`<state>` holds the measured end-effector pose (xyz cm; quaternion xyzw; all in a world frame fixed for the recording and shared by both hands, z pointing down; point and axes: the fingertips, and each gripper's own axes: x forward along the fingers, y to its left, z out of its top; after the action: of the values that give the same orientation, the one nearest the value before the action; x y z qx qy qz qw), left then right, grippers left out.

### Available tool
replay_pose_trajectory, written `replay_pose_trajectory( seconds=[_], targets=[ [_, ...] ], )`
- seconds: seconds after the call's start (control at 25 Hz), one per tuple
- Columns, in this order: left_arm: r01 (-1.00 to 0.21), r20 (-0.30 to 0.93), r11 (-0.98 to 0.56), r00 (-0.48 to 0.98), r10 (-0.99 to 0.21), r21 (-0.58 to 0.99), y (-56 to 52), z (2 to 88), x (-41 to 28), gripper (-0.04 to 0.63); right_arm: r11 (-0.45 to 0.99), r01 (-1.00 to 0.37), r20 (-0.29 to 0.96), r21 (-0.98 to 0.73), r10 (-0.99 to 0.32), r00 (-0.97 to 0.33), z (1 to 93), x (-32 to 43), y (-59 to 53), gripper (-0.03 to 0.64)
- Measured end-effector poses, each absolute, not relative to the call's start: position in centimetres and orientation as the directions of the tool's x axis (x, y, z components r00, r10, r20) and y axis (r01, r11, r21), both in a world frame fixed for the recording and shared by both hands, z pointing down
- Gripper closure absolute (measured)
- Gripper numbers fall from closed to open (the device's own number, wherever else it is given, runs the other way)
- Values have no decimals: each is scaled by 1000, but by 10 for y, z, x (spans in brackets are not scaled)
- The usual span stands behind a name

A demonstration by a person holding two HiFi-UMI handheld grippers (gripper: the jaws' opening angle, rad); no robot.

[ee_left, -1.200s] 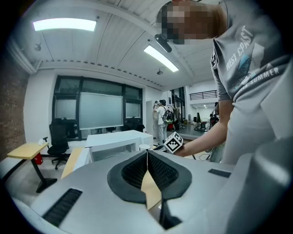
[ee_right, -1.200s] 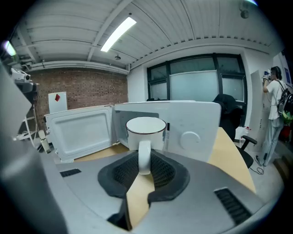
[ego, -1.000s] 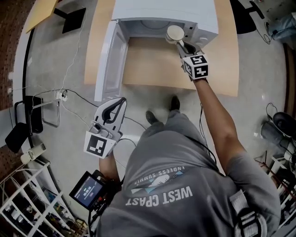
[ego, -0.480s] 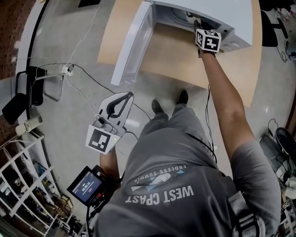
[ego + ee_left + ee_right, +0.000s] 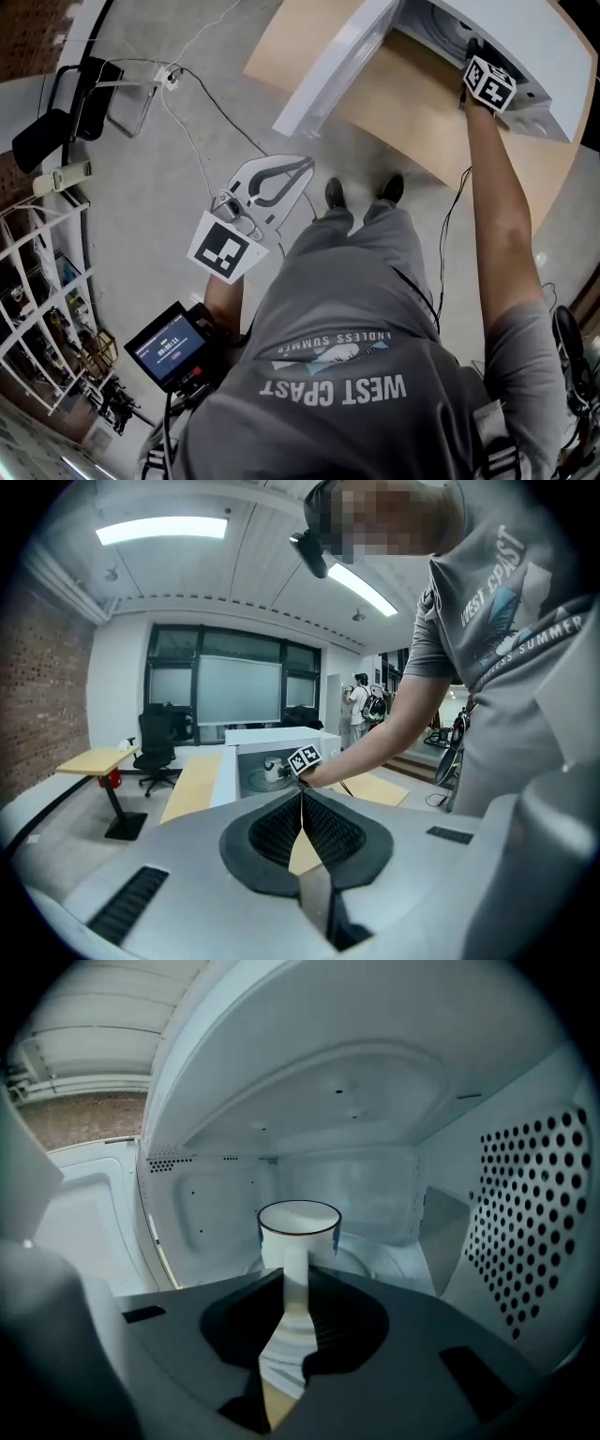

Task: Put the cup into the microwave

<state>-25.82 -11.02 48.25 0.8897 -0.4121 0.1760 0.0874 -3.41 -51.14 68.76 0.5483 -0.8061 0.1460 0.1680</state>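
Seen from above, my right gripper [image 5: 295, 1277] reaches into the open microwave [image 5: 551, 58] at the far right of the counter [image 5: 422, 117]. Its jaws are clenched on a narrow white part of the cup [image 5: 298, 1230], seemingly the handle. The cup stands upright inside the cavity, over the glass turntable [image 5: 367, 1262]. My left gripper [image 5: 302, 801] hangs idle, well apart from the counter, its jaws pressed together on nothing.

To finish well, I judge I should lower the cup until its base sits flat near the turntable's middle. Then I should release gently and draw straight back, clear of the perforated right wall and the door [image 5: 333, 67] at left.

I cannot tell whether the cup's base touches the glass, because the jaws cover it. From above, the microwave's roof hides the cup and the jaw tips.
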Motion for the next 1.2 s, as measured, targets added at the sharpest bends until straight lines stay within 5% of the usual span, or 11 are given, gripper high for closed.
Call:
replay_pose_trajectory(
  seconds=[0.96,1.2],
  targets=[
    [-775,402,-627,601,-691,79,-123,470,-243,574,436,-900,401,-6,-823,-402,662,-25,-507,485],
    [-726,297,-688,661,-688,22,-118,455,-231,573,456,-889,389,38,-826,-407,643,-12,-457,485]
  ],
)
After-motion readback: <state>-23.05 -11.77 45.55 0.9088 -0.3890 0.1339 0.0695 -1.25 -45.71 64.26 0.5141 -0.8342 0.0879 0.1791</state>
